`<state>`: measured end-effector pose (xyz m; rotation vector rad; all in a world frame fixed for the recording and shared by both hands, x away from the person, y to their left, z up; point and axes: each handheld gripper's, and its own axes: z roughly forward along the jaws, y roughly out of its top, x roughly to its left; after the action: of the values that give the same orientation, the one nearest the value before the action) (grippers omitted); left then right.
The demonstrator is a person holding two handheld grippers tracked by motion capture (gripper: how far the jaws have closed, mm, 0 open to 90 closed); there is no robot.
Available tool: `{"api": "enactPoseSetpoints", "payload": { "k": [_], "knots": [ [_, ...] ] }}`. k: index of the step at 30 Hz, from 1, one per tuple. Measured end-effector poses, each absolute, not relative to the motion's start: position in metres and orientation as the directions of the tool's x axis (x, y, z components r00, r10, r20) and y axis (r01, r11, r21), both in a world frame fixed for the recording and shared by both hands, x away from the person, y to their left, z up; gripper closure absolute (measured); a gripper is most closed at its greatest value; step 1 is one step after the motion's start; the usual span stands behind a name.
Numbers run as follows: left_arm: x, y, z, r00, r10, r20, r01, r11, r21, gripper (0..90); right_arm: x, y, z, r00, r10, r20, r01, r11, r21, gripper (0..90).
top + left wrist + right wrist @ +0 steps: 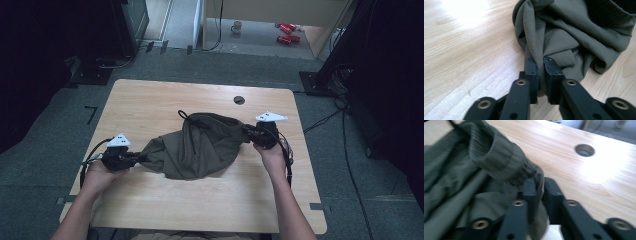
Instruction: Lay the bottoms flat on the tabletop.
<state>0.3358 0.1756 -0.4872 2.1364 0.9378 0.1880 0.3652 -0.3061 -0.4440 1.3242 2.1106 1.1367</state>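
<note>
Olive garment (pixel 197 147): bunched mid-table (pixel 150 205). Left gripper (pixel 541 65) and right gripper (pixel 539 186): jaws narrow, each pinching a fabric edge. Handling: draw ends apart evenly, low, keeping pinches firm

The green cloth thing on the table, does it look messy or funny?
Yes. The green garment lies bunched and twisted mid-table, not flat. The left gripper pinches a fold at one end, the right gripper has fabric by the ribbed waistband. A drawstring straggles out. No tear shows.
</note>
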Motion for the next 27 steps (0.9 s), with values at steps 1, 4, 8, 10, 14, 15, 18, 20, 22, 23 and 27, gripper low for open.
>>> {"api": "enactPoseSetpoints", "payload": {
  "k": [1, 4, 8, 10, 14, 15, 18, 20, 22, 23, 27],
  "knots": [
    [0.336, 0.176, -0.486, 0.711, 0.685, -0.161, 0.561, -0.414, 0.716, 75.5, 0.367, -0.309, -0.446, -0.459, 0.884, 0.088, 0.555, 0.208, 0.805, 72.2],
    [0.335, 0.179, -0.482, 0.697, 0.695, -0.176, 0.562, -0.376, 0.737, 67.4, 0.368, -0.317, -0.448, -0.433, 0.895, 0.106, 0.548, 0.168, 0.819, 61.0],
    [0.334, 0.179, -0.473, 0.689, 0.7, -0.186, 0.548, -0.335, 0.766, 62.3, 0.362, -0.319, -0.449, -0.425, 0.898, 0.118, 0.535, 0.144, 0.832, 58.2],
    [0.333, 0.175, -0.469, 0.694, 0.697, -0.183, 0.544, -0.34, 0.767, 59.8, 0.358, -0.318, -0.449, -0.435, 0.893, 0.12, 0.539, 0.151, 0.829, 59.8],
    [0.33, 0.159, -0.464, 0.72, 0.672, -0.175, 0.529, -0.367, 0.766, 55.1, 0.349, -0.314, -0.45, -0.455, 0.881, 0.13, 0.54, 0.156, 0.827, 59.5],
    [0.33, 0.154, -0.464, 0.725, 0.667, -0.171, 0.525, -0.375, 0.764, 54.3, 0.347, -0.313, -0.451, -0.462, 0.876, 0.139, 0.542, 0.155, 0.826, 59.5],
    [0.33, 0.144, -0.464, 0.737, 0.655, -0.165, 0.52, -0.395, 0.757, 51.9, 0.341, -0.31, -0.453, -0.48, 0.865, 0.144, 0.547, 0.166, 0.821, 59.7],
    [0.33, 0.137, -0.464, 0.745, 0.645, -0.168, 0.521, -0.405, 0.751, 51.4, 0.336, -0.307, -0.455, -0.494, 0.858, 0.141, 0.541, 0.177, 0.822, 60.5],
    [0.33, 0.131, -0.464, 0.748, 0.639, -0.18, 0.527, -0.405, 0.747, 49.7, 0.331, -0.305, -0.457, -0.508, 0.85, 0.138, 0.54, 0.189, 0.82, 62.3],
    [0.33, 0.127, -0.464, 0.75, 0.636, -0.183, 0.527, -0.406, 0.746, 49.2, 0.329, -0.304, -0.458, -0.512, 0.848, 0.135, 0.537, 0.194, 0.821, 63.4],
    [0.33, 0.116, -0.462, 0.76, 0.622, -0.19, 0.523, -0.411, 0.746, 47.1, 0.324, -0.302, -0.46, -0.519, 0.844, 0.137, 0.537, 0.197, 0.82, 66.2]
  ]
}}
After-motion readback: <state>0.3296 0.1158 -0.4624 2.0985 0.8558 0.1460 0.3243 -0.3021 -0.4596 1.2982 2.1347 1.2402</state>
